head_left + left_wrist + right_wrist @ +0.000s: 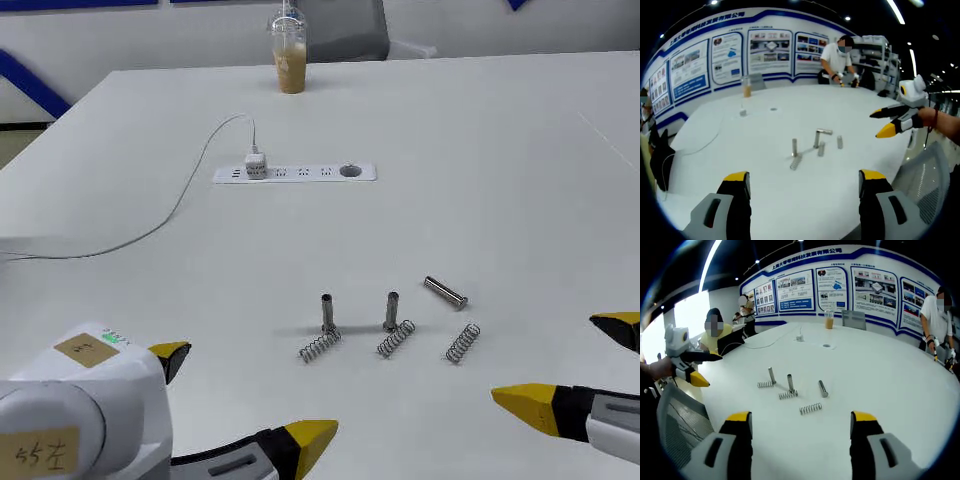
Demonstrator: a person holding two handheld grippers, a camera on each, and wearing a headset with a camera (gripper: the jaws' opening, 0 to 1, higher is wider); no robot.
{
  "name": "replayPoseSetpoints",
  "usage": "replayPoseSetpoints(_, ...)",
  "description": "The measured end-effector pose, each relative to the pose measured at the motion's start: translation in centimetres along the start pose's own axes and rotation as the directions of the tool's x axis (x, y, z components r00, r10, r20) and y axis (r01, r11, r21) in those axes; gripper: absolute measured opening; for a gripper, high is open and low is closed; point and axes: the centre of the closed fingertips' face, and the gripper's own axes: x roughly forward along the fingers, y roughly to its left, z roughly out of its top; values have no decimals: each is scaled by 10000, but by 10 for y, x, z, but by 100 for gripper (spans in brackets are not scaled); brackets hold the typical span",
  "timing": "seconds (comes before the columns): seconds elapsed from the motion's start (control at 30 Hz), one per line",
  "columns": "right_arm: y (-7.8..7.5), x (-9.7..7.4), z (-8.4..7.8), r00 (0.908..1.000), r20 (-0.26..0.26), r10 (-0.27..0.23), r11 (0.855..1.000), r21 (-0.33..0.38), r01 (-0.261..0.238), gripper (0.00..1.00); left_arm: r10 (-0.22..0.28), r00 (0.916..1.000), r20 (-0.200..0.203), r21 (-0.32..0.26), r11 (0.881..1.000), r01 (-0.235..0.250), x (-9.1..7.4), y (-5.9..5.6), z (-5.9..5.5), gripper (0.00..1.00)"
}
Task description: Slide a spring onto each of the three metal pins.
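Observation:
Two metal pins stand upright on the white table, the left pin [327, 311] and the middle pin [391, 310]. A third pin [445, 292] lies on its side to their right. Three loose springs lie flat in front of them: one [320, 345], a second [396, 338] and a third [463, 342]. My left gripper [240, 398] is open at the near left, short of the springs. My right gripper [570, 365] is open at the near right. The upright pins [790, 382] and springs [811, 408] sit ahead of the right gripper's own jaws. Nothing is held.
A white power strip [295, 173] with a plug and a cable trailing left lies mid-table. A cup of brown drink [289, 55] stands at the far edge before a grey chair. People stand and sit around the room [837, 57].

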Motion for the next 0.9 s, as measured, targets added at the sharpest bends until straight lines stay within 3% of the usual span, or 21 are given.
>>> replayPoseSetpoints(0.43,-16,27,18,9995,322,-76,9999,123,72,73,-58,10000,-41,9,10000,58,3,-1,-2,90)
replayPoseSetpoints(0.9,-27,62,22,9999,88,95,9999,-72,-94,64,-37,10000,-79,-52,10000,36,8,1,-4,89)
